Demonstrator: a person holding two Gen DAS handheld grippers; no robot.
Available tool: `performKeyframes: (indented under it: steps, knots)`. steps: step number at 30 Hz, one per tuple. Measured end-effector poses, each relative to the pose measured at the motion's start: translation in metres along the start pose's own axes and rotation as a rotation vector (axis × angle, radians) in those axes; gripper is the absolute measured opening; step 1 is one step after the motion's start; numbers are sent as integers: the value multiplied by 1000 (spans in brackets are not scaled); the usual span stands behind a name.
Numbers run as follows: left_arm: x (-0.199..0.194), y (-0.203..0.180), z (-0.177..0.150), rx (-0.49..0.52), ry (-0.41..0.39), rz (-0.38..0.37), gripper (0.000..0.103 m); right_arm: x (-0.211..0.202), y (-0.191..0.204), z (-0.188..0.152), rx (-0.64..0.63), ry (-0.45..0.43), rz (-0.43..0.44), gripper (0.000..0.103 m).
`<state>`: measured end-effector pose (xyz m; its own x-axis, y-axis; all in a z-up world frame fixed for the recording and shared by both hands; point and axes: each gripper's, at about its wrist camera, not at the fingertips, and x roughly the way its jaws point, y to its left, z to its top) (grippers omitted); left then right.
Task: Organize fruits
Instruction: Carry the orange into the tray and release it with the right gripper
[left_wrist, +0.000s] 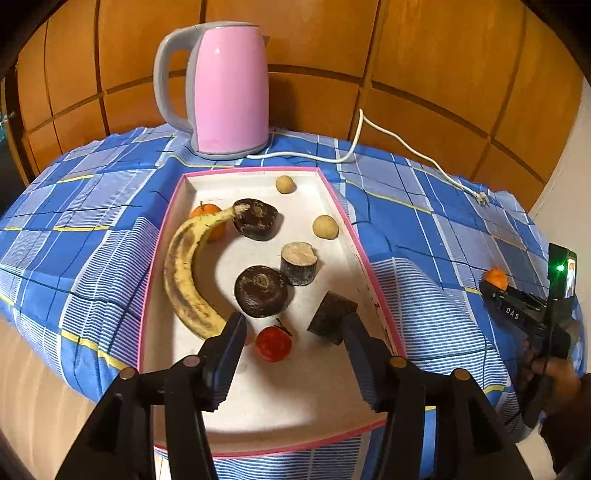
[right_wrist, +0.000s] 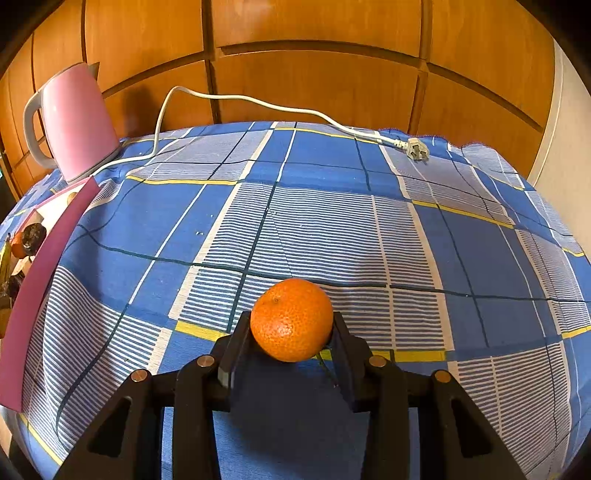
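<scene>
Pink-rimmed and white inside, the shallow tray (left_wrist: 334, 201) occupied the centre of the left wrist view on a blue checked tablecloth (left_wrist: 92, 206), its long edges converging toward the pink kettle (left_wrist: 225, 92) at the upper centre of the frame. Inside the tray, a spotted banana (left_wrist: 184, 273) curved along the left edge, its stem end lying over a small orange (left_wrist: 207, 211) and touching a dark round fruit (left_wrist: 256, 218); a second dark round fruit (left_wrist: 260, 291) sat near the middle, just beside a cut stump-like piece (left_wrist: 299, 263). Two tan round fruits (left_wrist: 285, 184) lay toward the right edge, apart from the rest. The left gripper (left_wrist: 293, 326) hung over the near end of the tray with its jaws spread wide, a red fruit (left_wrist: 274, 343) between them untouched, and a dark block (left_wrist: 330, 315) against the right fingertip. Bare white floor remained at the tray's near end. In the right wrist view, the right gripper (right_wrist: 291, 325) was clamped on a mandarin (right_wrist: 291, 319) at the lower centre of the frame, above open tablecloth that stretched unobstructed to the far edge. Only the white power cord (right_wrist: 258, 101) and its plug (right_wrist: 417, 149) lay along that upper edge. The tray's pink wall showed at the left edge of this frame, well apart from the mandarin.
</scene>
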<state>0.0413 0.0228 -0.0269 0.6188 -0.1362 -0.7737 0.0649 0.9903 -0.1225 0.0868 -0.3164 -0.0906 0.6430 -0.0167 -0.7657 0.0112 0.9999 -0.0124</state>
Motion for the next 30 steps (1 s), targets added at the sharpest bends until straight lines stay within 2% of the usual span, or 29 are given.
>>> performKeyframes:
  steps: [15,19,24,30]
  knots:
    - [-11,22,-5,-58,-23,6,61,-6,5,5,15,98,12,40]
    - [-16,29,-6,-79,-40,5,66,-8,7,8,12,136,30,40]
    - [-21,44,-5,-115,-59,36,67,-28,21,18,14,109,110,40]
    - [-23,60,-7,-152,-59,74,67,-53,80,37,-117,58,281,40]
